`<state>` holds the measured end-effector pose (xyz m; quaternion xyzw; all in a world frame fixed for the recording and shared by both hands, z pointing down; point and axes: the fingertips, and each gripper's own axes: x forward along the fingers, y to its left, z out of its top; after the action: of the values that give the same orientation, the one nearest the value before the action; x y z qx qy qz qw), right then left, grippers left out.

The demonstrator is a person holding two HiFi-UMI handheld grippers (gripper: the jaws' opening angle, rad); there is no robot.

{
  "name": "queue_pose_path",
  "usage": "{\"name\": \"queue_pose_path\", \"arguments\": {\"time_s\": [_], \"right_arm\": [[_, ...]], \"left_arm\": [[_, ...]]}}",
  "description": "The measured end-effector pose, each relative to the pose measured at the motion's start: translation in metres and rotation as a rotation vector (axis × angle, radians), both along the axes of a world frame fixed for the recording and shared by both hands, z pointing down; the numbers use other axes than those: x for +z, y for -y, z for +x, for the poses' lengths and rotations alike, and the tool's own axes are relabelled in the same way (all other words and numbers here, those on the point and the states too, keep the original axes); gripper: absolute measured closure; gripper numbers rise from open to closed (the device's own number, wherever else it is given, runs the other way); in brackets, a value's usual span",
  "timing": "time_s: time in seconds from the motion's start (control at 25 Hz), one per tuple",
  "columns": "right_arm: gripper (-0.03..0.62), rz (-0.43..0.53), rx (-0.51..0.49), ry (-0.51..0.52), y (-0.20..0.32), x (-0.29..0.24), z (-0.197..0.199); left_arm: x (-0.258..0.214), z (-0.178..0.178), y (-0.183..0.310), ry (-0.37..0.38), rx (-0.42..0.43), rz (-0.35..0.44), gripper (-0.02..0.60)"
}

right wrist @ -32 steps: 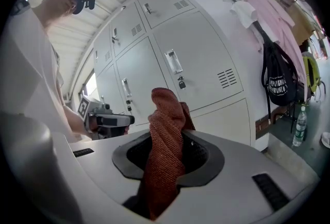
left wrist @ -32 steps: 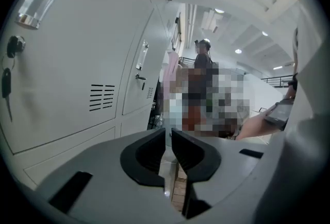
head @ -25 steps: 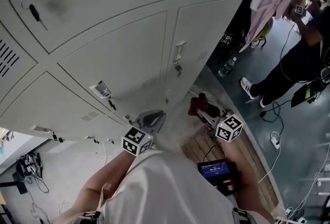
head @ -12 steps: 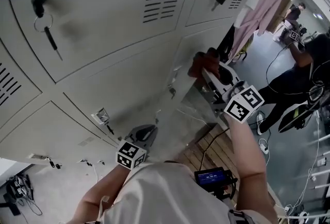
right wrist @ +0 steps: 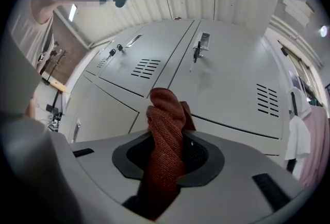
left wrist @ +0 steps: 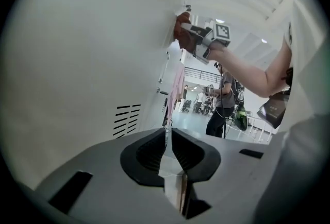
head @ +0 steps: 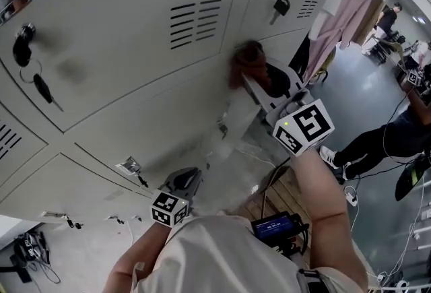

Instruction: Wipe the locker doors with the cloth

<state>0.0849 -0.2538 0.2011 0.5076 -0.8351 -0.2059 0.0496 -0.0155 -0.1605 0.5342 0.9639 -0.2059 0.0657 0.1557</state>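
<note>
Against the bank of grey locker doors (head: 128,29), the right gripper (head: 254,79) is raised with its jaws clamped on a rust-red cloth (head: 244,59). The right gripper view shows the cloth (right wrist: 166,125) bunched between the jaws and sticking out past their tips toward the seam between an upper and a lower door. In the left gripper view, the cloth meets the door face. The head view blurs it, just below the vent slots (head: 195,22). The left gripper (head: 187,180) hangs lower, near the person's body and well apart from the cloth. Its jaws are closed together with nothing between them (left wrist: 167,138). Black keys (head: 279,5) dangle from a lock on the door to the right. A pink garment (head: 343,9) hangs beyond the lockers' end.
</note>
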Motion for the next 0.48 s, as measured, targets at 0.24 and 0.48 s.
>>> {"name": "queue_pose_path", "arguments": {"time_s": [0.24, 0.48], "right_arm": [[0.476, 0.003, 0.106, -0.048, 0.017, 0.008, 0.067], [0.477, -0.017, 0.284, 0.004, 0.039, 0.017, 0.168]], "left_arm": [[-0.002, 0.026, 0.002, 0.014, -0.009, -0.014, 0.54], [0.002, 0.036, -0.002, 0.038, -0.055, -0.038, 0.54]]}}
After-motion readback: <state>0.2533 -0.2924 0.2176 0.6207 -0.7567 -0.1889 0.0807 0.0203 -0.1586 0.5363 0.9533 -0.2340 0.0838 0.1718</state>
